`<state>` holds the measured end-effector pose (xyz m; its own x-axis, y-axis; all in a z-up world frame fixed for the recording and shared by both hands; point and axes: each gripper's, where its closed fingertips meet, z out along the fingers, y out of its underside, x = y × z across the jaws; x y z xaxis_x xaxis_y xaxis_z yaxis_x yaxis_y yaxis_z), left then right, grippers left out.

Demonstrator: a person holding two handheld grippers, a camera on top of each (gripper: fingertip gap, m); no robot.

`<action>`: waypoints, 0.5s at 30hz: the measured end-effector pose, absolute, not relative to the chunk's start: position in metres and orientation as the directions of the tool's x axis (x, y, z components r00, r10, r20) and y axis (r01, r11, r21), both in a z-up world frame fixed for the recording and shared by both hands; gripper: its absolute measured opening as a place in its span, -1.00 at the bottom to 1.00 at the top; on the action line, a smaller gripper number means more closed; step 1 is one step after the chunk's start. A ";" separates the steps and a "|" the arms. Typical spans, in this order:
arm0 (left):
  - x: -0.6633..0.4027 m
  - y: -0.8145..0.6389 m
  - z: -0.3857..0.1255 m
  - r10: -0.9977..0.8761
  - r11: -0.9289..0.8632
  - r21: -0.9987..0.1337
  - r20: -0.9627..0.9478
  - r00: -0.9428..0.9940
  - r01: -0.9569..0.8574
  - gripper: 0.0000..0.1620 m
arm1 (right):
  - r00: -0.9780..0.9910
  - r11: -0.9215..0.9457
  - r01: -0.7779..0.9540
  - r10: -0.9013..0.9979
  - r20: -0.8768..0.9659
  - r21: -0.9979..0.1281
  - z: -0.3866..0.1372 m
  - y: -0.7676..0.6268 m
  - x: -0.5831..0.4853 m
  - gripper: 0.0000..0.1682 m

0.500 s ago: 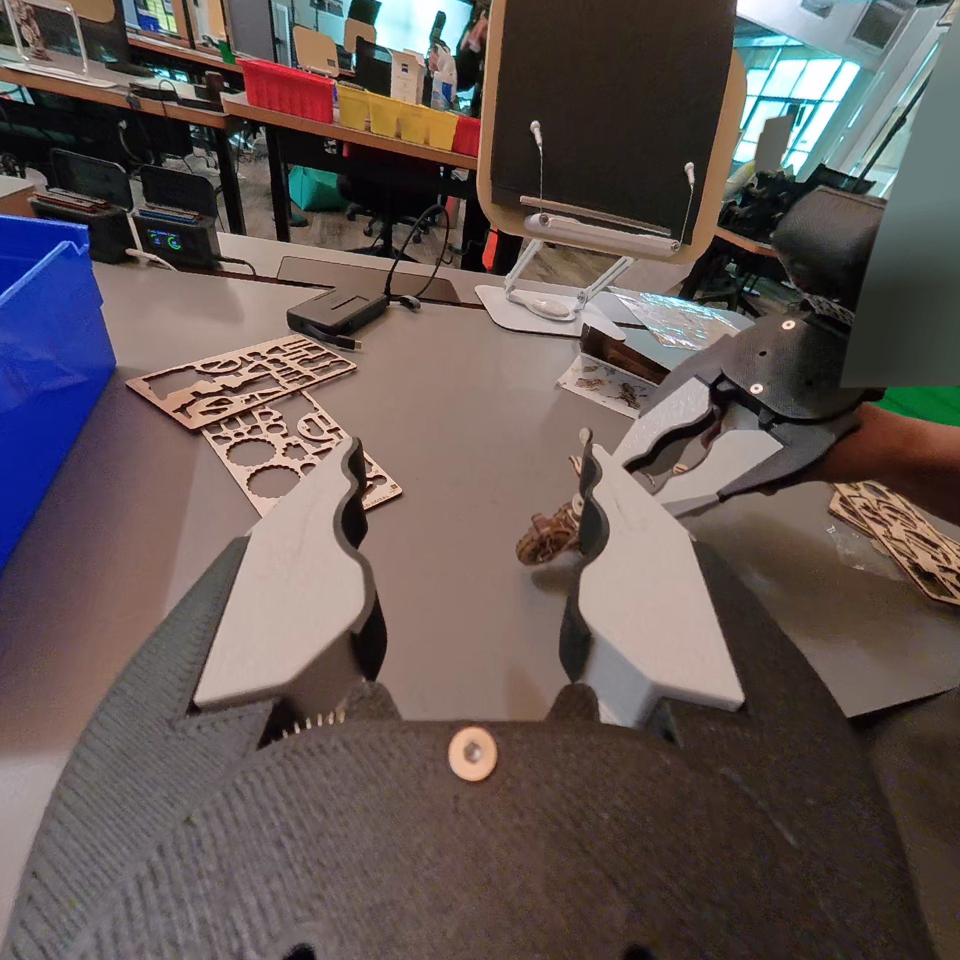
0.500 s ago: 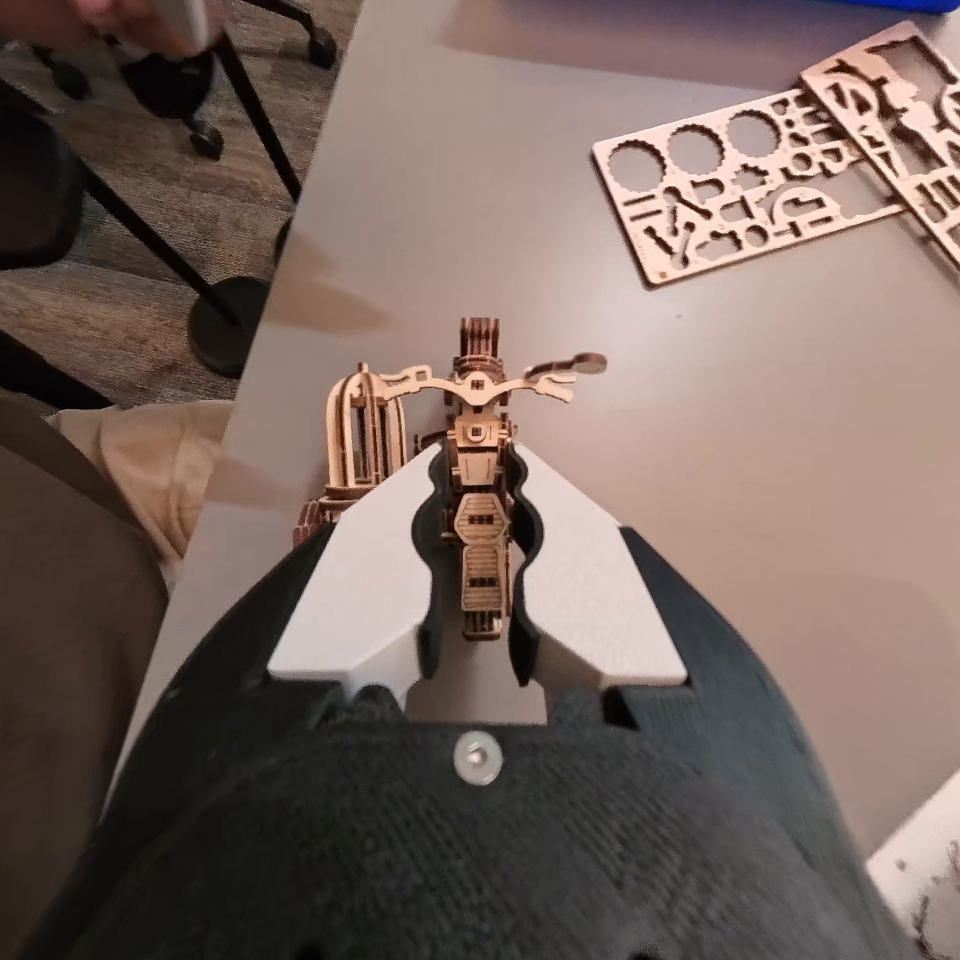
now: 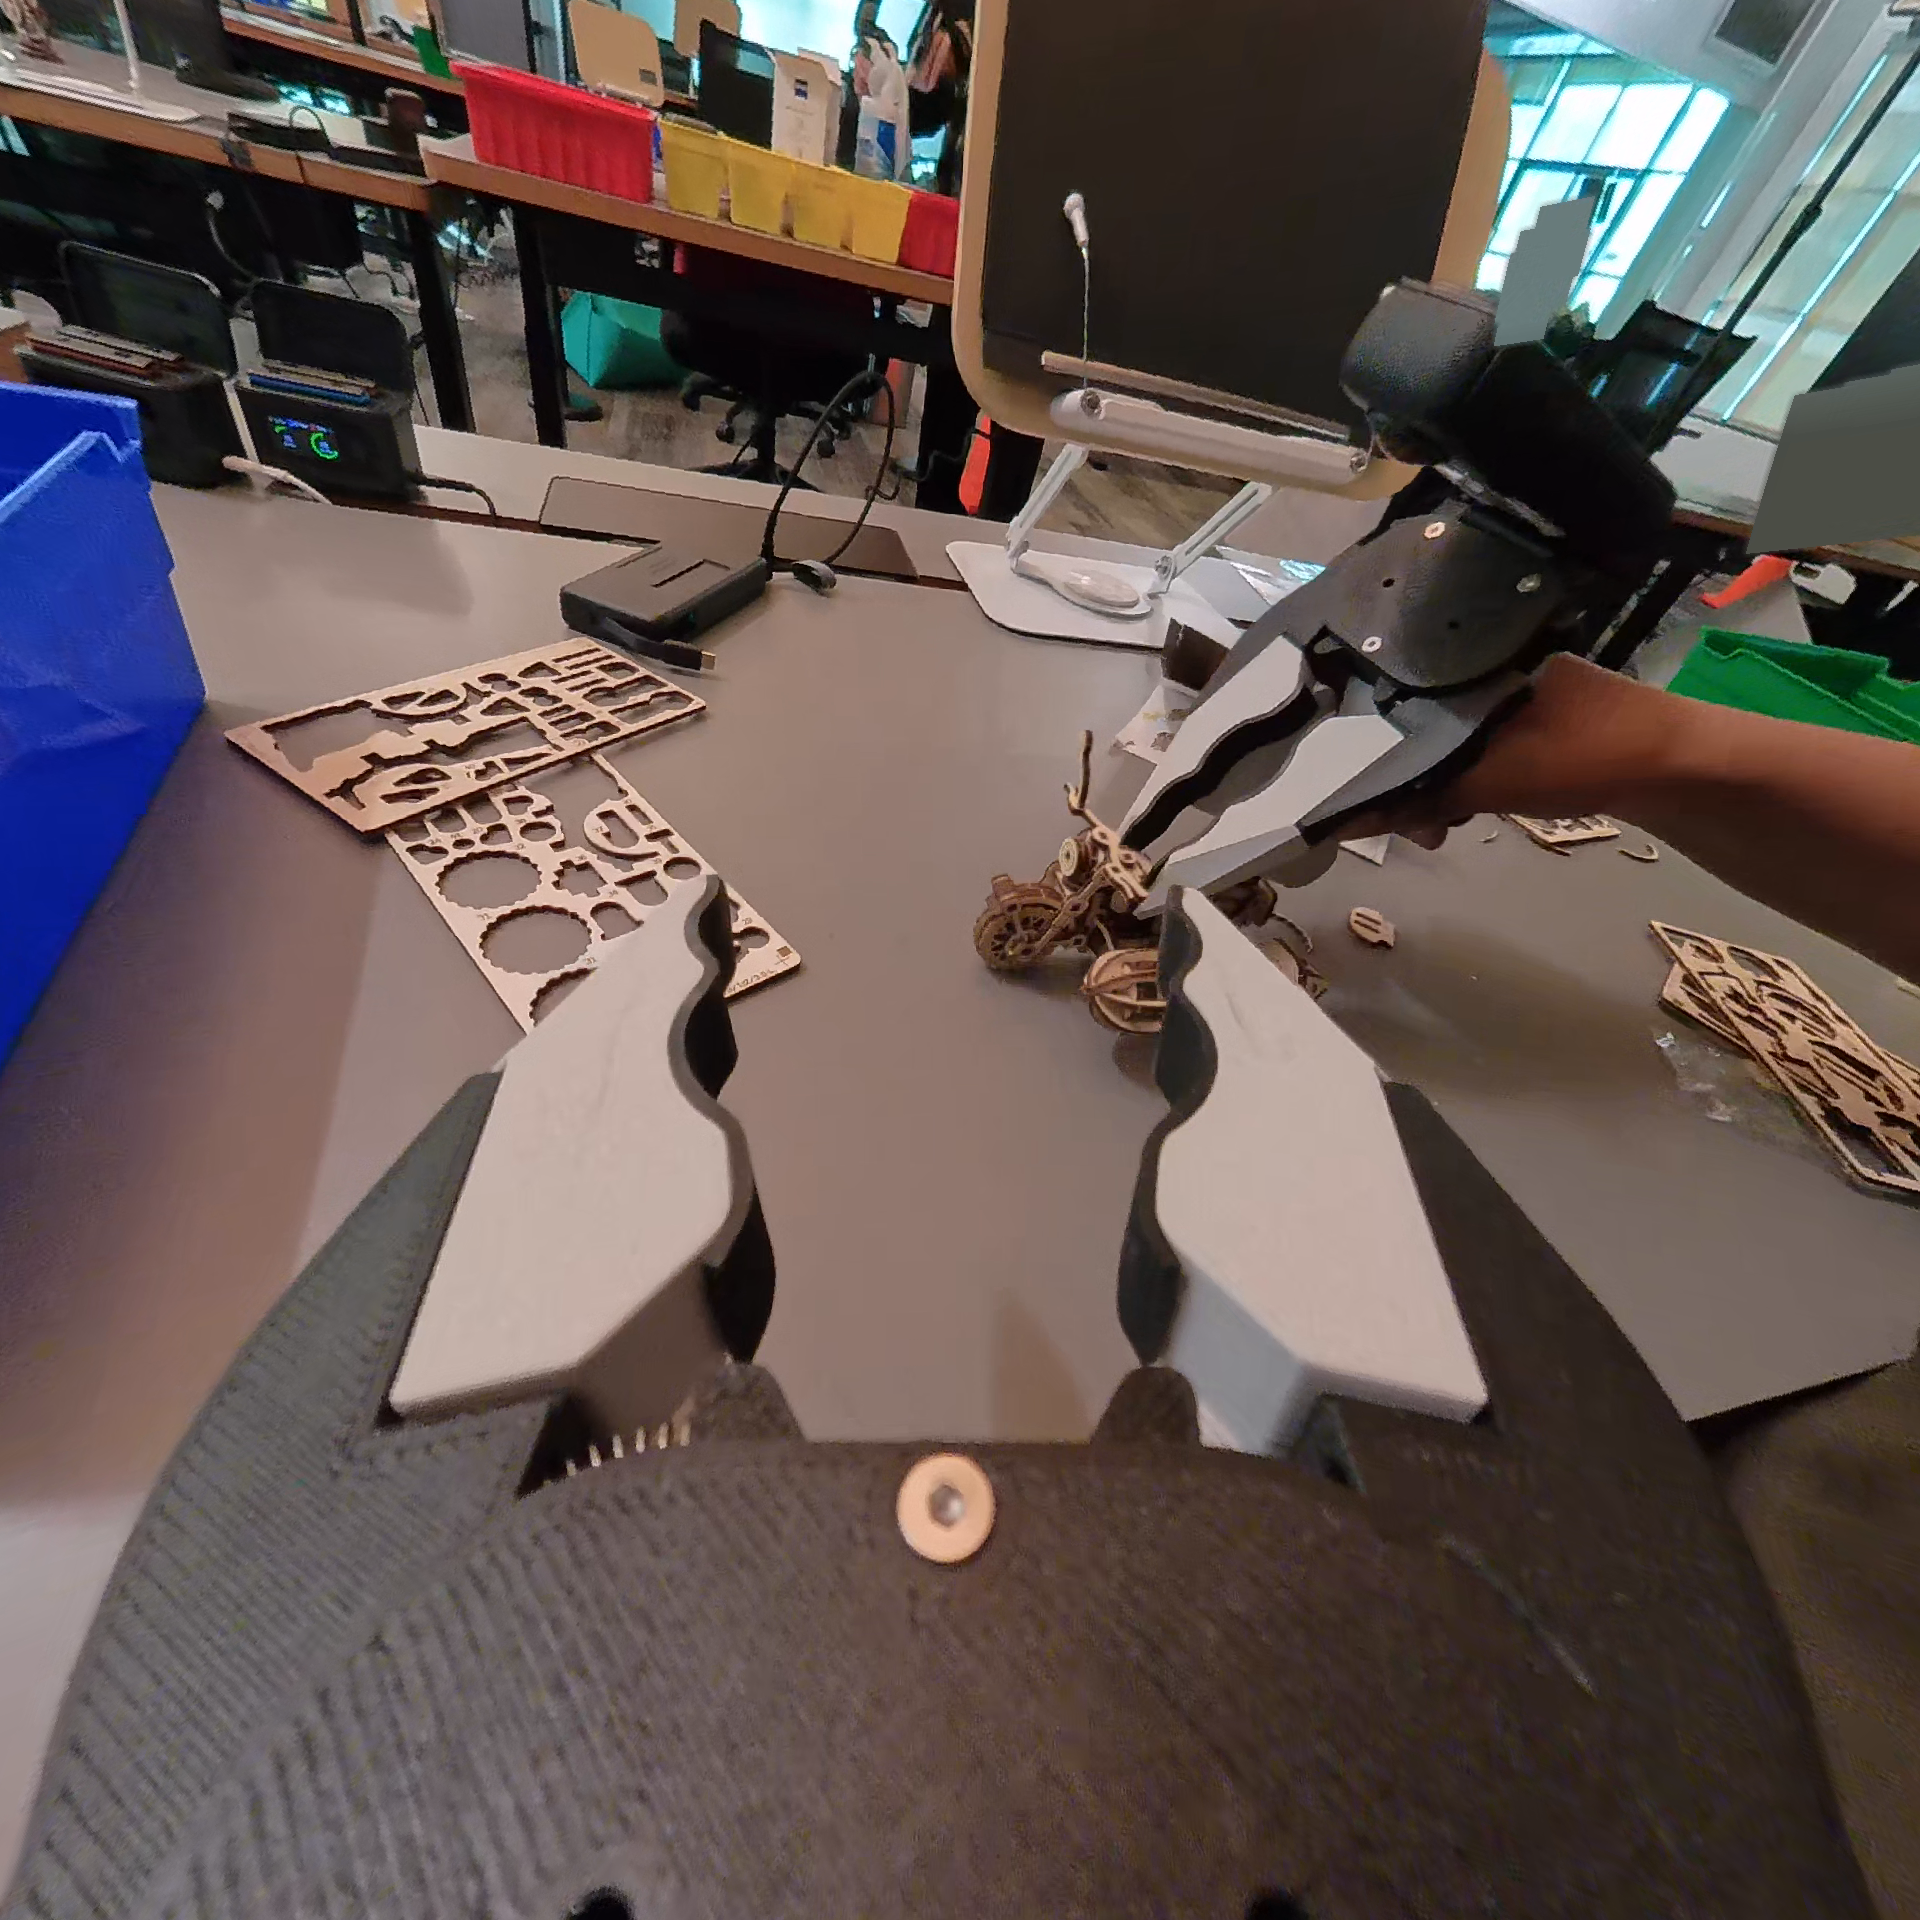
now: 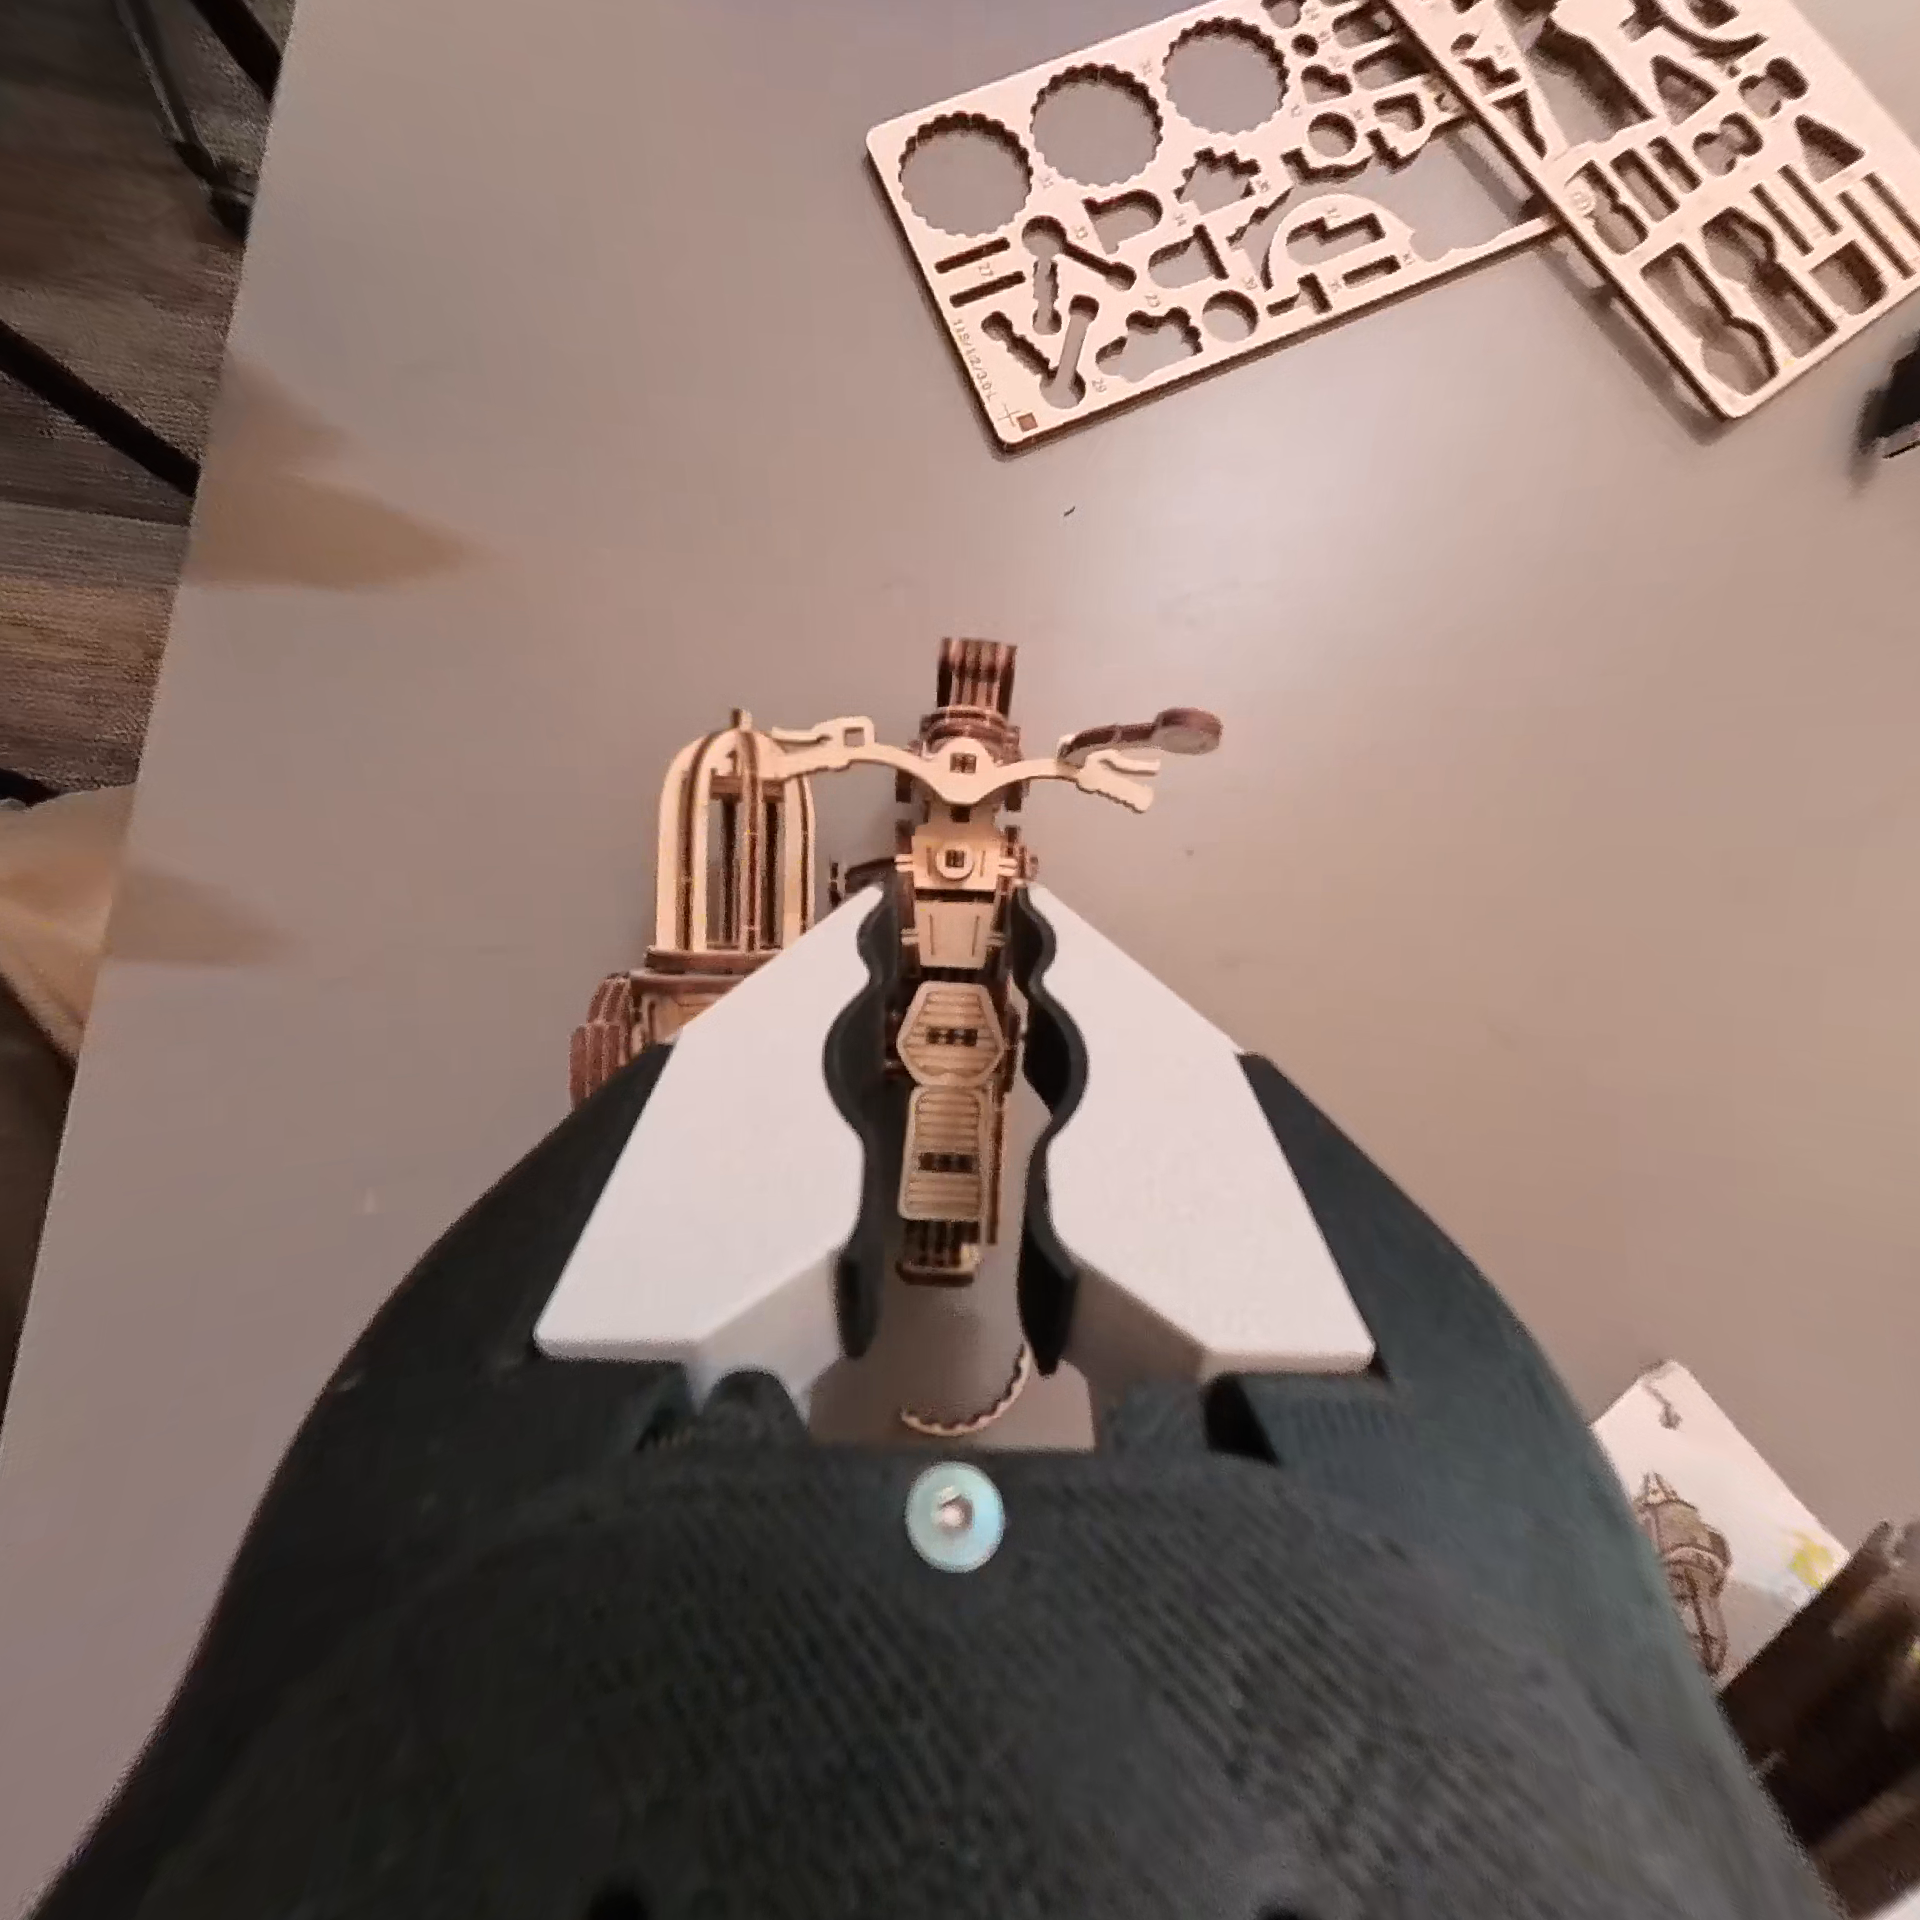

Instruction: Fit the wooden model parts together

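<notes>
Wooden motorbike, largely built, stands on the desk pinched at its body by the right tongs; the left tongs gape wide, holding nothing. A sidecar-like cage sits just beside it, probably unjoined. Two punched-out sheets suggest little remains.

The small wooden motorcycle model's rear wheel is hidden under the right gripper's black body.
</notes>
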<state>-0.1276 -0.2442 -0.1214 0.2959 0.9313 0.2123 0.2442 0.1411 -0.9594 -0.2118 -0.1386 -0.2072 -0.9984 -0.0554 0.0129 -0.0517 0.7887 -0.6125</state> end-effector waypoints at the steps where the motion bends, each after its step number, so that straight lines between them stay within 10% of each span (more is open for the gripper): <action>1: -0.128 -0.245 -0.122 0.932 0.140 -0.959 0.212 0.295 0.247 0.00 | -0.998 0.791 -0.058 -0.061 0.015 -0.609 -0.208 -0.139 -0.212 -0.76; 15: -0.130 -0.246 -0.131 0.926 0.156 -0.948 0.238 0.292 0.277 0.00 | -0.998 0.766 -0.065 -0.054 0.036 -0.639 -0.200 -0.141 -0.213 -0.54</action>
